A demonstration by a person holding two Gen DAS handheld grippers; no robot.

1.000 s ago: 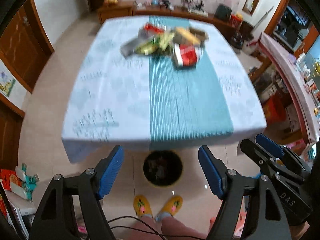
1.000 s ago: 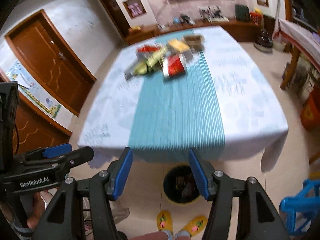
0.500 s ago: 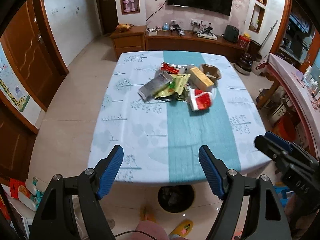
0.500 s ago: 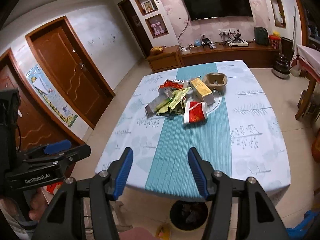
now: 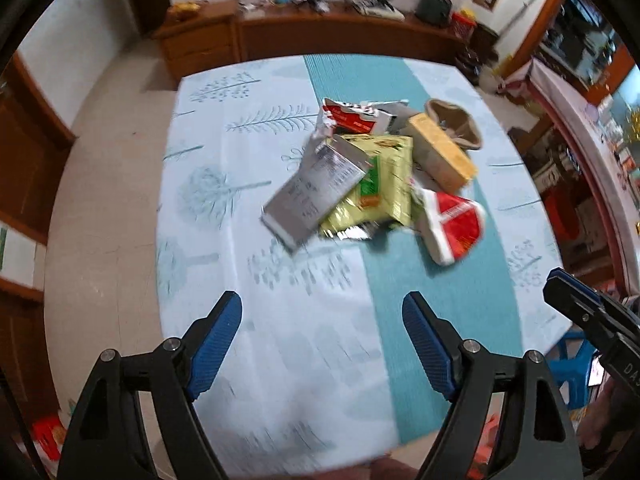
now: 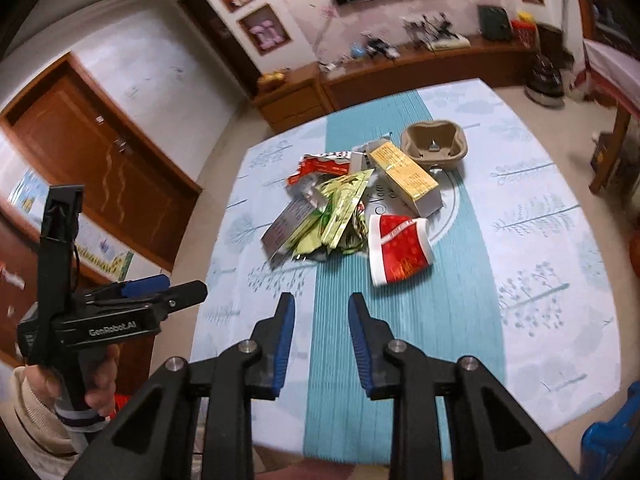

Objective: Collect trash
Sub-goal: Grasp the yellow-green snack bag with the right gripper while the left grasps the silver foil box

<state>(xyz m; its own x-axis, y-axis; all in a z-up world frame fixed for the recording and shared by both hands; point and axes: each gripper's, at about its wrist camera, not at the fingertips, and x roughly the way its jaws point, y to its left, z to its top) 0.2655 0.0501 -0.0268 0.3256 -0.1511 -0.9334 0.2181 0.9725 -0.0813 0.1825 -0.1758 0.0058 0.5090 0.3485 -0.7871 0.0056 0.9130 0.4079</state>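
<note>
Fingers (image 6: 285, 344) of right gripper (image 6: 321, 346) closing empty, tilted down over table (image 6: 540, 280)

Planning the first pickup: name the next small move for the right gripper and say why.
Probably reopen the right gripper and reach forward to the red cup: its jaws have just been closing with nothing between them, and the cup is the nearest trash, lying apart at the pile's edge.

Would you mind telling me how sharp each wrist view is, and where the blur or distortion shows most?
Left wrist view: motion blur smears the tablecloth print, while the wrapper pile stays readable. Right wrist view: the pile is sharper, the sideboard soft. Both bow outward with dark fisheye corners.
</note>
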